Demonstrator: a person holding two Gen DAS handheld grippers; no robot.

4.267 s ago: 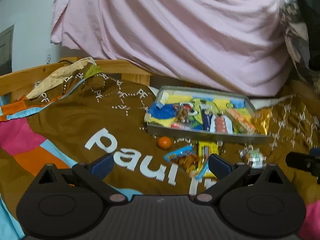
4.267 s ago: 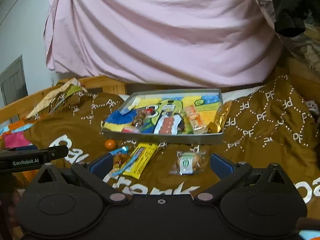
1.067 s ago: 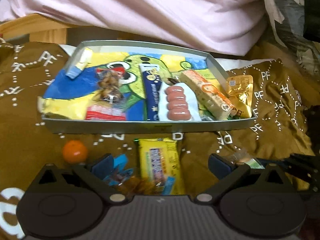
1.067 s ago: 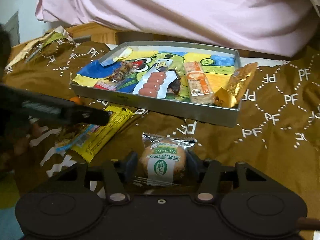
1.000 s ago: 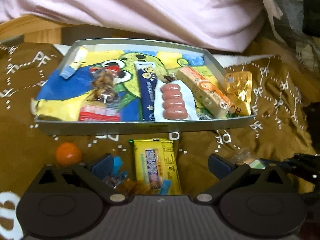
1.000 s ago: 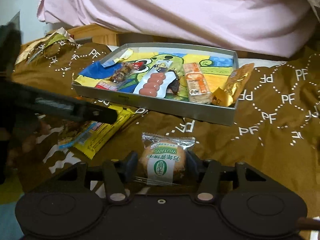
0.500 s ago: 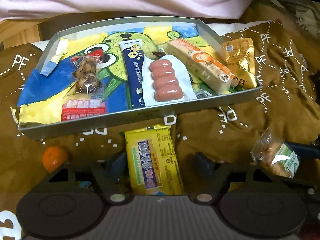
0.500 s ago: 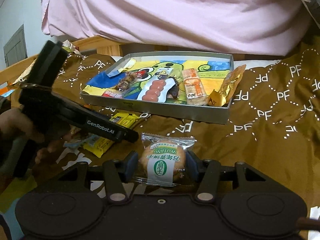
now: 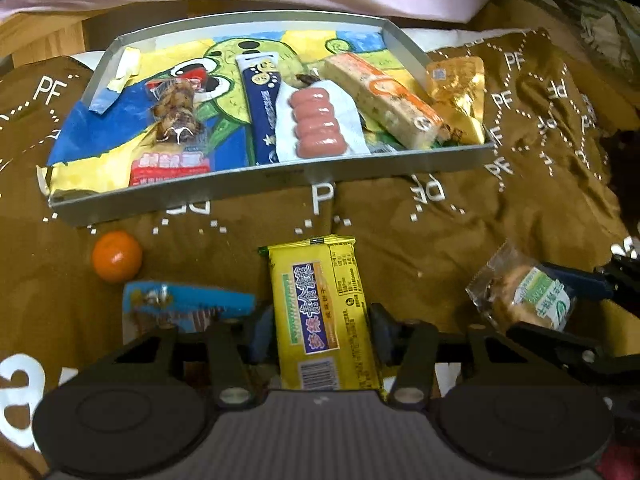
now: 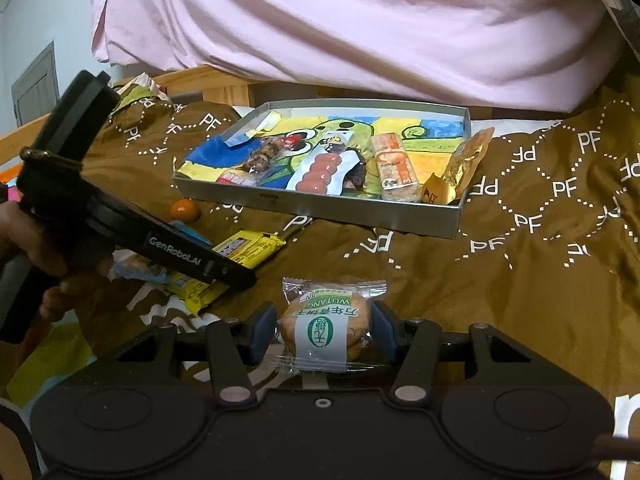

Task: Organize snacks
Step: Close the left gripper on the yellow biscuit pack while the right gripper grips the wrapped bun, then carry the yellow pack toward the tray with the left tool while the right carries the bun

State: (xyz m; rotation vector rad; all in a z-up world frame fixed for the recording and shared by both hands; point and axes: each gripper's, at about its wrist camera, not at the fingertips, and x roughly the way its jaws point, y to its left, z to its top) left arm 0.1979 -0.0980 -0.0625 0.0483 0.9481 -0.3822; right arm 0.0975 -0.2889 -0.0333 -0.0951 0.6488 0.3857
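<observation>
Snacks are lying across a brown printed blanket [image 9: 460, 240] as two handheld grippers are working in front of a grey metal tray [image 9: 280, 182] already holding several packets. Left gripper [image 9: 320, 330], its jaws having just been closing, is pinching a yellow cracker packet [image 9: 320, 304] lying lengthwise between its pads, just short of the tray. Right gripper [image 10: 324, 330] is clamping a clear-wrapped round pastry [image 10: 326, 320] at both sides. An orange ball [image 9: 117, 256] and a blue packet [image 9: 180, 302] are resting nearby.

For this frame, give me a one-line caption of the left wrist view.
Left hand-held gripper closing around yellow snack bar below the snack tray.
</observation>
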